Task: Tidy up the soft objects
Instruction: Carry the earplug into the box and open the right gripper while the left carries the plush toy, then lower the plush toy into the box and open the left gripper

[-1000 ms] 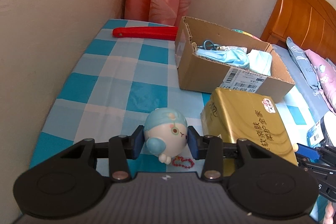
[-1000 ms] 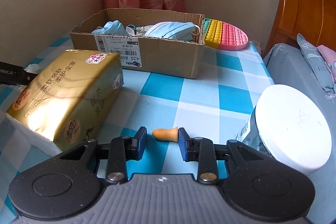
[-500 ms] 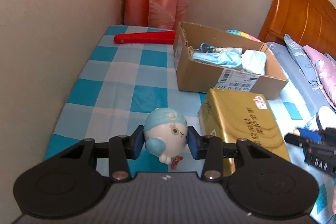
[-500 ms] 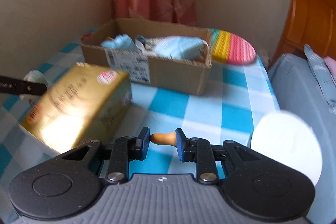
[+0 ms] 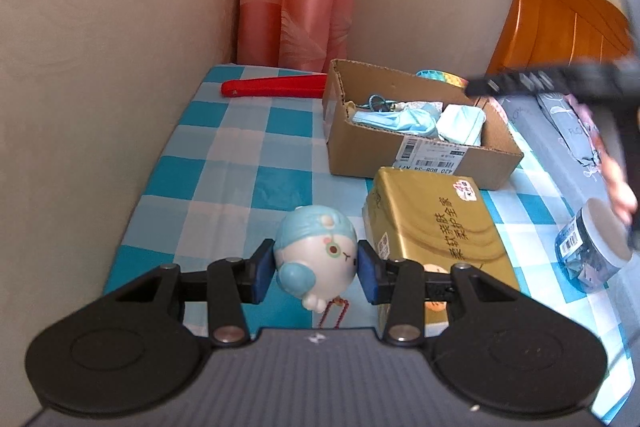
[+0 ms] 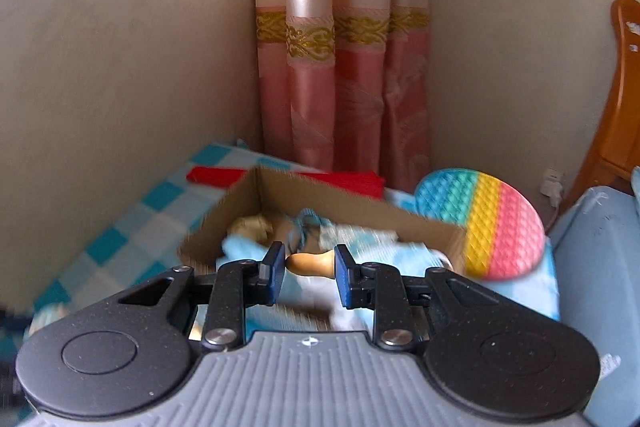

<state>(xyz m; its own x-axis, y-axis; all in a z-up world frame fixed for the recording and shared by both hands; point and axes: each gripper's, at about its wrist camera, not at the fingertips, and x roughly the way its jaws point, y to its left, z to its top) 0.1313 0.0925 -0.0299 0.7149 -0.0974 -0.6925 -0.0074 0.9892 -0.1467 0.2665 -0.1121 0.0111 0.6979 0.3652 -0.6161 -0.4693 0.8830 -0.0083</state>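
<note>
Box (image 5: pixel 420 163): far centre of the worktop (image 5: pixel 240 163), face masks (image 5: pixel 394 119) inside.
Tissue pack (image 5: pixel 436 227): just near the box.
Jar (image 5: pixel 596 255): right of the pack.
Folded fan (image 5: pixel 276 87): far left, behind the box.
Bubble pad (image 6: pixel 484 223): right of the box.

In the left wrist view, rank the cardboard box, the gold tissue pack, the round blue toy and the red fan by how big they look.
1. cardboard box
2. gold tissue pack
3. round blue toy and red fan: unsure, since the toy sits close to the camera in the left gripper.
</note>
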